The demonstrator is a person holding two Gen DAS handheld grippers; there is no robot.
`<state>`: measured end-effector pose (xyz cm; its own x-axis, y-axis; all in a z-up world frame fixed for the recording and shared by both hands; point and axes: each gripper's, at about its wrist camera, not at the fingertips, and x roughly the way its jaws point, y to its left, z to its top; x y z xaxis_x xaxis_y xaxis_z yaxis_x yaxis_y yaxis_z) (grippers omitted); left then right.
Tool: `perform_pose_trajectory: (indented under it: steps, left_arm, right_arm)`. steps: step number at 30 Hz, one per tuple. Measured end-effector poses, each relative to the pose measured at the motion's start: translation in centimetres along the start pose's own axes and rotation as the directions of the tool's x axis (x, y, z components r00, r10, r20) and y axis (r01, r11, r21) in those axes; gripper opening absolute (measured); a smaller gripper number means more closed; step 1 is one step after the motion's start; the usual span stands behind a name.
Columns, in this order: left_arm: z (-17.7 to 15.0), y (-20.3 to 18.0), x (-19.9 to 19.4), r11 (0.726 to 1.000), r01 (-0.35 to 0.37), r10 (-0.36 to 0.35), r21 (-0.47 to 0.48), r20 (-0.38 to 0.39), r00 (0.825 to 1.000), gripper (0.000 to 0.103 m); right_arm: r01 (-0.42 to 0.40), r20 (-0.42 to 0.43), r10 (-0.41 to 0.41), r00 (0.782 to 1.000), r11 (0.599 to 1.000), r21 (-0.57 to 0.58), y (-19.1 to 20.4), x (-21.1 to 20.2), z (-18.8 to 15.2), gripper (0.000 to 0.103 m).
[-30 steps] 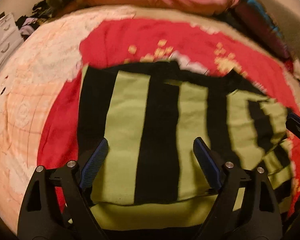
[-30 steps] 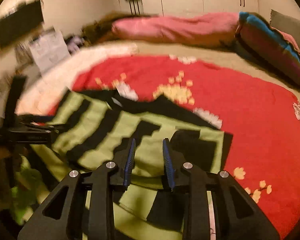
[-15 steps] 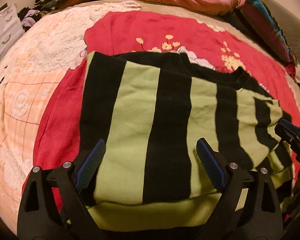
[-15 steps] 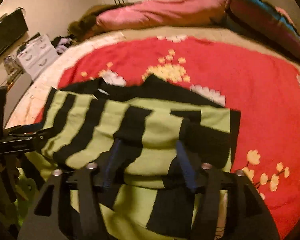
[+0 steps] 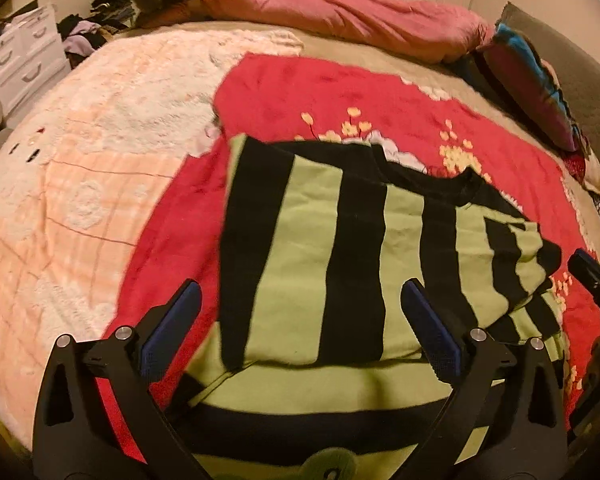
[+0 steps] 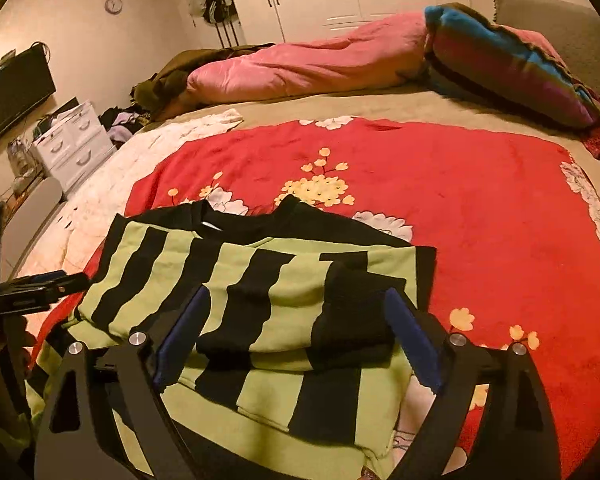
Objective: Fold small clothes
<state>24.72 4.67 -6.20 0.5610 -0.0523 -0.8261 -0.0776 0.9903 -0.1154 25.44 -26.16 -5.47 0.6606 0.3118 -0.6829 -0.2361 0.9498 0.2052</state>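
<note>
A green and black striped sweater (image 5: 316, 264) lies folded on the red flowered blanket (image 5: 324, 96), its sleeves laid across the body. My left gripper (image 5: 300, 304) hovers above its near left part, jaws opening wide with nothing pinched. The right gripper's tip (image 5: 592, 276) shows at the right edge of the left wrist view. In the right wrist view the sweater (image 6: 260, 280) lies with a black cuff on top. My right gripper (image 6: 296, 312) hangs over that folded sleeve, jaws opening, pads clear of the cloth. The left gripper (image 6: 40, 286) appears at the far left.
A pink duvet (image 6: 308, 64) and a striped pillow (image 6: 508, 64) lie at the head of the bed. A pale peach blanket (image 5: 76, 168) covers the bed's left side. White drawers (image 6: 72, 144) and a wall screen (image 6: 12, 96) stand beyond the bed.
My right gripper has gone from nearly shut on the folded sleeve to wide apart and drawn back. The left gripper has lifted and pulled back, spreading a little wider.
</note>
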Motion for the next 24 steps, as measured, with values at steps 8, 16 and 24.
perform_pose_trajectory:
  steps: [8, 16, 24]
  left_arm:
    - [0.0, 2.3, -3.7, 0.999, -0.005, 0.007, -0.033, 0.048, 0.999, 0.094]
    - [-0.4, 4.1, -7.4, 0.999, -0.013, 0.016, -0.037, 0.093, 0.996, 0.094]
    - [-1.0, 6.0, -11.1, 0.999, -0.004, 0.011, -0.051, 0.143, 0.990, 0.094]
  right_arm:
    - [0.026, 0.043, -0.026, 0.999, 1.000, -0.003, 0.4, -3.2, -1.0, 0.099]
    - [0.040, 0.086, -0.041, 0.995, 0.999, 0.021, 0.5, -7.4, -2.2, 0.099]
    - [0.060, 0.075, -0.061, 0.995, 0.998, 0.014, 1.5, -10.4, -3.7, 0.099]
